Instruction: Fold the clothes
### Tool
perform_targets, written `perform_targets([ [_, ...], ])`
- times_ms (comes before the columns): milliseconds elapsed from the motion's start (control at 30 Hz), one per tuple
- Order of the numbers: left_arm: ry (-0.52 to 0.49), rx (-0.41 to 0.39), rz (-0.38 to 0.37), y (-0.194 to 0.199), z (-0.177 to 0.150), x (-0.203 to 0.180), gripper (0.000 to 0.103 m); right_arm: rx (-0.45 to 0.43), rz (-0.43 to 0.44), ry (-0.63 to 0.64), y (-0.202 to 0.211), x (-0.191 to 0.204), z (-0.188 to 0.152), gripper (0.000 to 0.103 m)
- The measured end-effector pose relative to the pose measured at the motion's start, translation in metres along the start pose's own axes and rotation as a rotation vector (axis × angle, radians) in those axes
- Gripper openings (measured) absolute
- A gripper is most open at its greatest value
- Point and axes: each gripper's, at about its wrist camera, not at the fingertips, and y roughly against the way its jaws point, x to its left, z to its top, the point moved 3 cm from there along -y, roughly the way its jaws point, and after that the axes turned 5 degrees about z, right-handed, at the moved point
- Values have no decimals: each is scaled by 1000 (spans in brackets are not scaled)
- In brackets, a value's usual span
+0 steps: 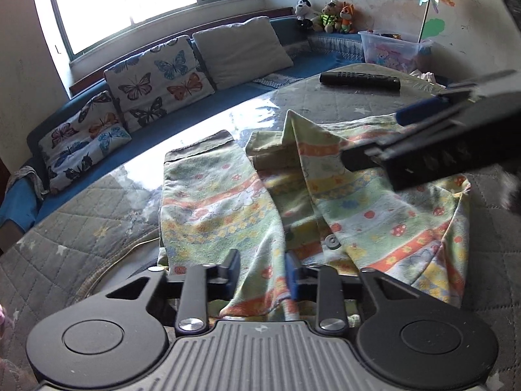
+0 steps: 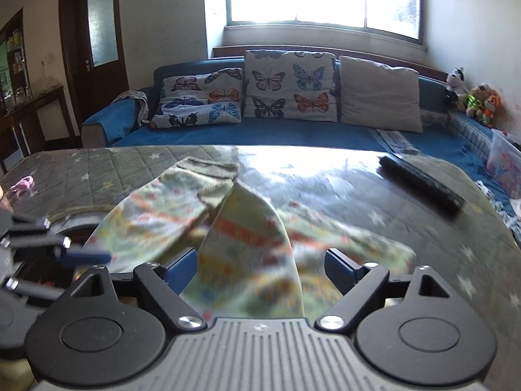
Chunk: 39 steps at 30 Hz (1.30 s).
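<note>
A small patterned garment, green with orange and yellow stripes and red dots, lies rumpled on the table; it also shows in the right wrist view. Its two cuffed legs point toward the sofa. My left gripper is at the garment's near edge, its jaws fairly narrow with a fold of cloth between them. My right gripper hovers over the garment's right part with jaws wide open and shows in the left wrist view at the right. The left gripper shows in the right wrist view at the left.
The table has a grey quilted star cover under a shiny clear sheet. A black remote control lies at its far side. A blue sofa with butterfly cushions stands behind. A small pink object lies at the table's far left.
</note>
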Motion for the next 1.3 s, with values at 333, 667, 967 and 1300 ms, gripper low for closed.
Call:
perform_targets([
  [333, -4, -19, -14, -9, 10, 2, 32, 45, 65, -8, -53, -7, 16, 76],
  [667, 109, -49, 61, 17, 2, 33, 2, 3, 74, -107, -20, -24, 10, 6],
  [967, 230, -78, 141, 83, -35, 75, 1, -120, 7, -192, 78, -51, -6, 6],
  [1300, 345, -30, 167, 147, -107, 93, 1, -167, -97, -320, 171, -85, -77, 6],
])
